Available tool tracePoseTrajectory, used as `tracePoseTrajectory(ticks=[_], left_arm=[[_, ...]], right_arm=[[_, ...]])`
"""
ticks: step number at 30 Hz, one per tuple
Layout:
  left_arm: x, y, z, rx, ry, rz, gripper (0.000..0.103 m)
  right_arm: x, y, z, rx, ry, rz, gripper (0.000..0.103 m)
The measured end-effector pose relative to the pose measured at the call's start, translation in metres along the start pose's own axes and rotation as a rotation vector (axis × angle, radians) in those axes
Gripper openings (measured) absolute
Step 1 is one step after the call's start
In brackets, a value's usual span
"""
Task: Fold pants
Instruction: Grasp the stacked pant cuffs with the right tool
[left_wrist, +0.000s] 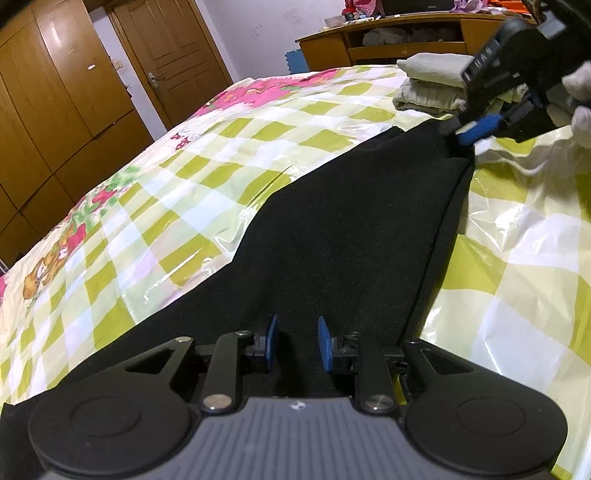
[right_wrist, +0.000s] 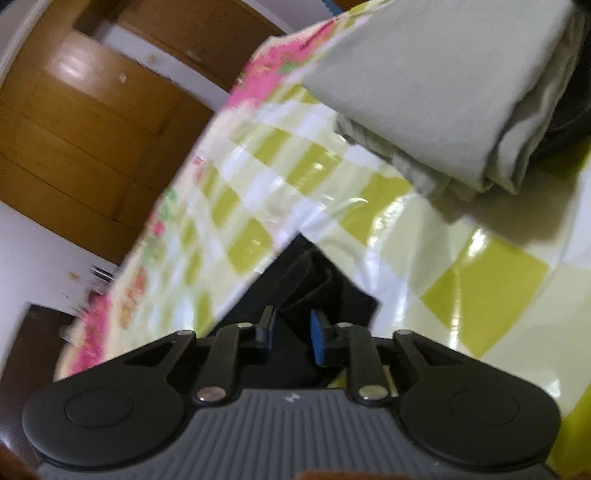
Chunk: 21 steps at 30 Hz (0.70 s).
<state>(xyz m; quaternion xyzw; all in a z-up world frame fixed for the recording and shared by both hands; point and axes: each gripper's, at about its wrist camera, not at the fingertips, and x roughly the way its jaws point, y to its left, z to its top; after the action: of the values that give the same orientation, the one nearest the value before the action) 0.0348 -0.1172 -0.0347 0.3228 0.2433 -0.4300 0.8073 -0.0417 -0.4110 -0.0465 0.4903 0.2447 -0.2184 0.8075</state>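
Observation:
Black pants (left_wrist: 343, 221) lie stretched along a bed with a yellow-green checked cover (left_wrist: 177, 162). My left gripper (left_wrist: 295, 345) is at the near end of the pants, its blue pads slightly apart with black cloth between and under them. My right gripper (left_wrist: 463, 134) is at the far end of the pants, its blue fingers (left_wrist: 480, 127) at the cloth's corner. In the right wrist view the right gripper (right_wrist: 293, 332) has a bunched corner of the black pants (right_wrist: 314, 280) between its pads.
A stack of folded grey-green clothes (left_wrist: 428, 85) lies on the bed beyond the pants, close to the right gripper; it also shows in the right wrist view (right_wrist: 443, 92). A wooden desk (left_wrist: 369, 40) stands behind the bed. Wooden wardrobe and door (left_wrist: 159, 55) are at left.

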Motion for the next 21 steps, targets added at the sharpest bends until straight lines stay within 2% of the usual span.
tracePoseTrajectory(ticks=[2, 10, 13, 15, 19, 21], left_arm=[[0.001, 0.001, 0.0, -0.005, 0.0, -0.003, 0.038], [0.003, 0.0, -0.001, -0.003, 0.001, -0.002, 0.039], [0.002, -0.001, 0.0, 0.003, 0.002, 0.001, 0.039], [-0.001, 0.0, 0.0, 0.007, -0.001, 0.001, 0.039], [-0.016, 0.001, 0.004, 0.002, -0.035, -0.017, 0.04], [-0.023, -0.002, 0.006, 0.011, -0.052, -0.031, 0.042]], right_arm=[[-0.005, -0.001, -0.003, -0.017, -0.01, -0.045, 0.024], [-0.006, -0.003, -0.005, -0.067, -0.04, -0.065, 0.024], [-0.007, 0.001, -0.001, -0.085, -0.058, -0.031, 0.008], [-0.01, 0.007, 0.003, -0.086, -0.053, 0.023, 0.007], [-0.032, 0.007, 0.022, 0.0, -0.073, 0.168, 0.005], [-0.041, -0.001, 0.03, 0.042, -0.08, 0.196, 0.005]])
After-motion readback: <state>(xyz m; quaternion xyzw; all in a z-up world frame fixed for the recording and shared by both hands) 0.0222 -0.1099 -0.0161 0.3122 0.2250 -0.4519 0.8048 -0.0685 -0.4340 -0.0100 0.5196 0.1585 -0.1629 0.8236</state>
